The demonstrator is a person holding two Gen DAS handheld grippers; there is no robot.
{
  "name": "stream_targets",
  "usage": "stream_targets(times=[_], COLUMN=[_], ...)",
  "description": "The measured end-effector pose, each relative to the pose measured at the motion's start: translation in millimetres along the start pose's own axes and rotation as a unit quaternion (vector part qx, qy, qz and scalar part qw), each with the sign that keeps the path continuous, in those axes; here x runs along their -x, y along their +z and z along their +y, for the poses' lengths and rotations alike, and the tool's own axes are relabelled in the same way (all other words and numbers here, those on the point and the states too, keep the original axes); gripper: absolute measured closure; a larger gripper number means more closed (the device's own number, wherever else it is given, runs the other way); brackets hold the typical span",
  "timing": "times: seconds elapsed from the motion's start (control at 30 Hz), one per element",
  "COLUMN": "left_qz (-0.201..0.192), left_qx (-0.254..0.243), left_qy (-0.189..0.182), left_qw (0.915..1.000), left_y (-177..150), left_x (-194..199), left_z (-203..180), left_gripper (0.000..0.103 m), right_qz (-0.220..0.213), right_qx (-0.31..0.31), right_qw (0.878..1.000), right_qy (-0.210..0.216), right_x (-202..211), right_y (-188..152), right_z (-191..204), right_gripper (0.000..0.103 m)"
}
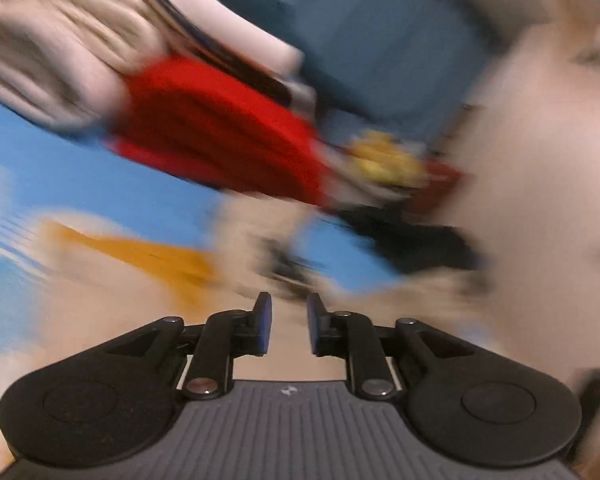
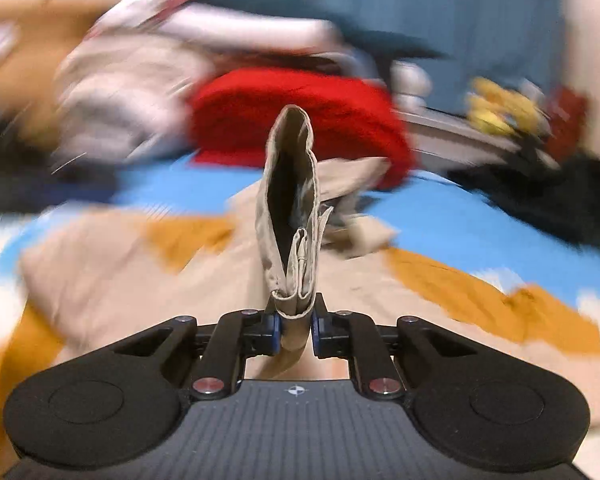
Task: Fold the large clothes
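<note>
Left wrist view. Heavy motion blur is recorded across the whole background. The left gripper (image 1: 288,326) is seen with its blue-padded fingers set a moderate gap apart, and nothing is held between them. Beyond the fingertips a pale beige fabric garment (image 1: 140,304) lies spread on a blue bed sheet with orange and white patches (image 1: 60,168). Farther off, a red knitted garment (image 1: 220,136) sits against a heap of cream and white clothes (image 1: 60,40). A blurred yellow object (image 1: 384,160) is noted to the right of the red one; its nature cannot be told.

Right wrist view. The right gripper (image 2: 294,326) is closed on a folded edge of the beige garment (image 2: 292,208). The pinched portion stands up from the pads as a narrow loop with a dark hollow, so two or more layers appear to be caught. The rest of the garment (image 2: 120,272) trails down onto the sheet (image 2: 440,216) below. The red garment (image 2: 300,116) and a dark item (image 2: 540,192) lie behind.

Step in hand, as judged: a corner or hem is being carried over to form a fold. For a clean result, the grip should be kept firm through the carry, the cloth kept low and taut so it does not bunch, and the free left gripper brought to a matching edge or used to pin the fold line. The loop should be laid flat, edge to edge, before release. Slower motion would help alignment.
</note>
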State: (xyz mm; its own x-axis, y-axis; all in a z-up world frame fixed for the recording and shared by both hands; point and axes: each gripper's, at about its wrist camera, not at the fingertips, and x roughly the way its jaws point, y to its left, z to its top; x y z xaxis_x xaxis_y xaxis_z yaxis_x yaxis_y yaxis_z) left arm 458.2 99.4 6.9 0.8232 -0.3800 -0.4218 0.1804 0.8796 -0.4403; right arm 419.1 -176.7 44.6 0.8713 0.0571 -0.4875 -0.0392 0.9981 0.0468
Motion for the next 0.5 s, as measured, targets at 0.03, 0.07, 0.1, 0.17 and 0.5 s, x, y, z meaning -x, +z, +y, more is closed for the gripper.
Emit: stream_targets(times=[0.03, 0.07, 0.1, 0.17, 0.5], left_qz=[0.001, 0.01, 0.028, 0.083, 0.25], left_qx=[-0.018, -0.041, -0.063, -0.106, -0.107], left_qy=[0.049, 0.094, 0.123, 0.166, 0.229], left_qw=[0.9986, 0.9946, 0.99, 0.9769, 0.9348], left_y=[-0.2, -2.1, -5.0, -14.8, -57.1], left_x=[-1.6, -5.5, -12.3, -30.5, -80.3], left_z=[2.8, 5.1, 6.2, 8.2, 46.6], left_gripper=[0.08, 0.08, 0.08, 0.08, 0.077], right_qz=[-0.008, -0.016, -0.019, -0.01, 0.055], right_qx=[-0.039, -0.07, -0.09, -0.126, -0.25], right_qw=[0.999, 0.997, 0.994, 0.987, 0.94], right_qy=[-0.017, -0.036, -0.059, -0.103, -0.226], right_x=[0.6, 0.5, -0.5, -5.2, -21.1], right_y=[4.3, 6.3, 6.9, 5.9, -18.2], right_z=[-17.6, -33.9, -47.1, -73.1, -133.7], right_gripper=[0.089, 0.089, 0.09, 0.09, 0.066])
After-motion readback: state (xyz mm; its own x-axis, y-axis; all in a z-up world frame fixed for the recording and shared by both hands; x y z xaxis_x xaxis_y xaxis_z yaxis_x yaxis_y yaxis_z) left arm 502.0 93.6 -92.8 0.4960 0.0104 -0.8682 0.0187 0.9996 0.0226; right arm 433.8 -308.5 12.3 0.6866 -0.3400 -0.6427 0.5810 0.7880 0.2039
